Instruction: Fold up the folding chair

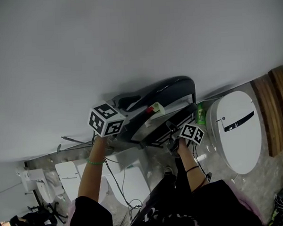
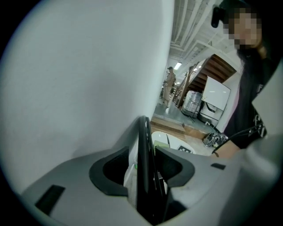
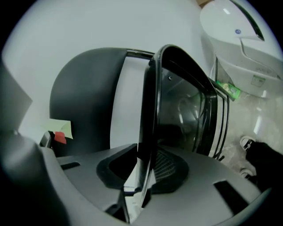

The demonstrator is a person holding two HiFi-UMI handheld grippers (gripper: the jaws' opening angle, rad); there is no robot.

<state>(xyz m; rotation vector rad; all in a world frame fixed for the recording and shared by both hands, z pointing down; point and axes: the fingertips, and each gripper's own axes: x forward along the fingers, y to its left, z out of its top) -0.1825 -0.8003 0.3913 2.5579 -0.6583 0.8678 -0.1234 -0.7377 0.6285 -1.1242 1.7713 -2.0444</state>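
Chair: folding chair (image 1: 164, 92) looks mostly folded, held up against the white wall (image 1: 128, 40).
Grip: my left gripper (image 2: 145, 174) and right gripper (image 3: 148, 170) are both clamped on its thin edges.
Worry: an edge slips out and the chair swings open or drops.

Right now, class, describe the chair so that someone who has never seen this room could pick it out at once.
Find the big white wall; low against it, the chair is held by the left gripper and right gripper. Unlike the white ovals around it, it has a black curved back and a shiny metal frame.
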